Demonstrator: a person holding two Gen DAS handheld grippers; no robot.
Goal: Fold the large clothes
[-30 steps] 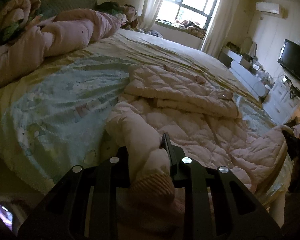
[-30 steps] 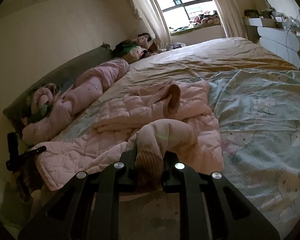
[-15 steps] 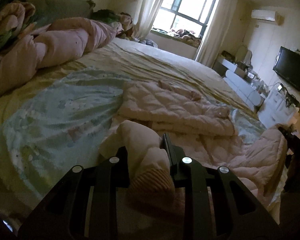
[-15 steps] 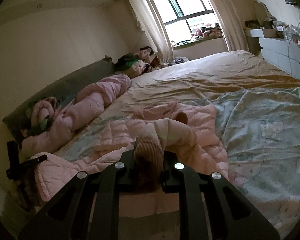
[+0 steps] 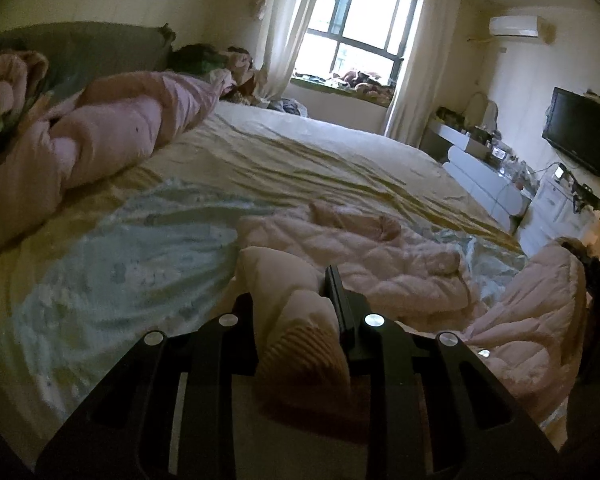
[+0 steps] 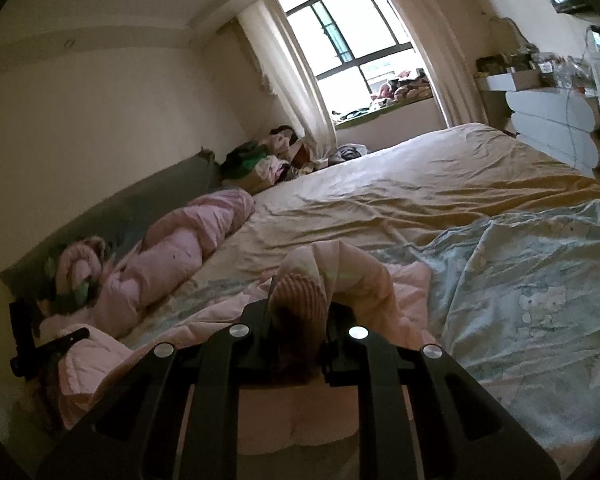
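A pale pink quilted jacket [image 5: 364, 264] lies crumpled on the bed. My left gripper [image 5: 290, 292] is shut on one sleeve, whose ribbed cuff [image 5: 304, 344] sticks back between the fingers. My right gripper [image 6: 300, 308] is shut on the other sleeve by its ribbed cuff [image 6: 300, 292], and the sleeve arches up off the jacket body [image 6: 404, 292]. Both sleeves are held above the bedding. The left gripper shows as a dark shape [image 6: 32, 344] at the left edge of the right wrist view, beside the jacket's hem.
Under the jacket are a light blue patterned blanket [image 5: 120, 260] and a wrinkled yellow sheet [image 5: 300, 160]. A rolled pink duvet [image 5: 112, 132] and a clothes pile [image 6: 260, 160] lie along the headboard. White drawers [image 5: 484, 184] and a TV [image 5: 580, 136] stand beyond the bed.
Both grippers have risen and moved forward over the bed, each carrying its sleeve. The jacket body has bunched up and sits lower in both views.
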